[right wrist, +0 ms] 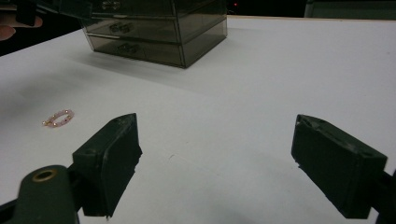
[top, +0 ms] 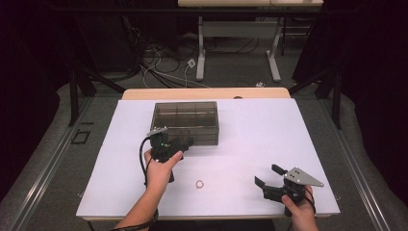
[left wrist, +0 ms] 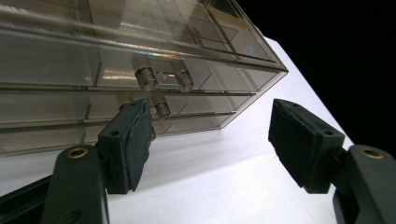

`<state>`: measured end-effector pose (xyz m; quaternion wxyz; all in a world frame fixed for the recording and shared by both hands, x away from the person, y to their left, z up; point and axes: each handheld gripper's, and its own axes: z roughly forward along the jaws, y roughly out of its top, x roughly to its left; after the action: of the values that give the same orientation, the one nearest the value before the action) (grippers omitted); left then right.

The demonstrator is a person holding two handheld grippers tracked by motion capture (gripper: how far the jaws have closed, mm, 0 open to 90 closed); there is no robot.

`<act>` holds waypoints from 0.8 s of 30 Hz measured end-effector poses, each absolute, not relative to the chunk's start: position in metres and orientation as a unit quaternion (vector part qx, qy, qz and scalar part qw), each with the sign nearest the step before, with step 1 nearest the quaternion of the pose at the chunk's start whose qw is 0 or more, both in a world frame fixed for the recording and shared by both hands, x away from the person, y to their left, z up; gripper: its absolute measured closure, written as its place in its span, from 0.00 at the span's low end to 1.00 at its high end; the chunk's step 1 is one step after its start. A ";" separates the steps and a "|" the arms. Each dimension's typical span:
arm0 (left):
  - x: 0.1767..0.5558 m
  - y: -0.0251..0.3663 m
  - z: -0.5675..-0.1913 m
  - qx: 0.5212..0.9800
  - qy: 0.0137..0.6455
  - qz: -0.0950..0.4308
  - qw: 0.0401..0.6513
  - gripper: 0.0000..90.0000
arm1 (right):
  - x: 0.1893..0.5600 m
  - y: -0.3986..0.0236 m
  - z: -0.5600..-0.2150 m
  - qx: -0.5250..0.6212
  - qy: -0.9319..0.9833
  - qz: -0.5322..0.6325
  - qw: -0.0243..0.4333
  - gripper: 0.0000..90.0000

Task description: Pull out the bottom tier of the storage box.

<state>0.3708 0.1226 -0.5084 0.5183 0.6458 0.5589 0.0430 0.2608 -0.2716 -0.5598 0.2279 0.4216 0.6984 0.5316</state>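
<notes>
White covers the counter [top: 250, 144], which stands in a dark room with cables on the grey floor beyond its far edge. Toward the far left of the counter sits a smoky clear drawer box [top: 185, 122], its stacked drawers facing the near side. The left gripper [top: 185, 143] is held level at the box's near face, just in front of the drawers; in the left gripper view its fingers [left wrist: 135, 140] stand moderately apart with nothing clamped between them, one finger close beside a small clear drawer handle [left wrist: 164, 78] and the knob below it, though whether it touches I cannot tell. On the near part of the counter, between the two hands, lies a small pink beaded ring [top: 200, 184], well apart from the box. The right gripper [top: 268, 179] rests near the counter's near right corner, its fingers [right wrist: 112, 158] spread wide over bare white surface, holding nothing, with the ring off to their left.
</notes>
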 end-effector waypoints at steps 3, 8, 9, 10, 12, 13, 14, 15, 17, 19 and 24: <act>0.373 0.121 -0.512 0.637 0.570 0.034 0.517 0.35 | 0.261 -0.272 -0.560 0.422 0.698 0.530 0.231 0.16; 0.376 0.120 -0.517 0.630 0.581 0.016 0.515 0.38 | 0.261 -0.272 -0.559 0.423 0.697 0.532 0.229 0.16; 0.376 0.119 -0.518 0.627 0.584 0.014 0.515 0.38 | 0.261 -0.273 -0.559 0.424 0.697 0.531 0.229 0.16; 0.376 0.119 -0.518 0.629 0.584 0.013 0.513 0.39 | 0.261 -0.272 -0.559 0.423 0.697 0.532 0.229 0.16; 0.377 0.118 -0.521 0.626 0.588 0.007 0.512 0.39 | 0.261 -0.273 -0.559 0.422 0.698 0.532 0.229 0.16; 0.377 0.117 -0.522 0.624 0.591 0.005 0.511 0.39 | 0.261 -0.273 -0.559 0.423 0.697 0.531 0.229 0.16; 0.378 0.116 -0.525 0.619 0.598 -0.004 0.509 0.40 | 0.261 -0.273 -0.559 0.424 0.697 0.530 0.230 0.16; 0.378 0.116 -0.525 0.619 0.598 -0.004 0.509 0.40 | 0.261 -0.273 -0.559 0.424 0.697 0.530 0.230 0.16; 0.379 0.116 -0.529 0.617 0.602 -0.010 0.506 0.42 | 0.261 -0.273 -0.559 0.422 0.697 0.531 0.234 0.16; 0.380 0.115 -0.532 0.617 0.606 -0.019 0.503 0.44 | 0.260 -0.273 -0.558 0.422 0.697 0.531 0.234 0.16; 0.381 0.112 -0.538 0.617 0.610 -0.025 0.496 0.44 | 0.260 -0.274 -0.558 0.422 0.697 0.531 0.234 0.16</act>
<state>0.3811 0.1124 -0.5376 0.4962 0.6169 0.6104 -0.0250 0.2604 -0.2735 -0.5584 0.2340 0.4218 0.6968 0.5309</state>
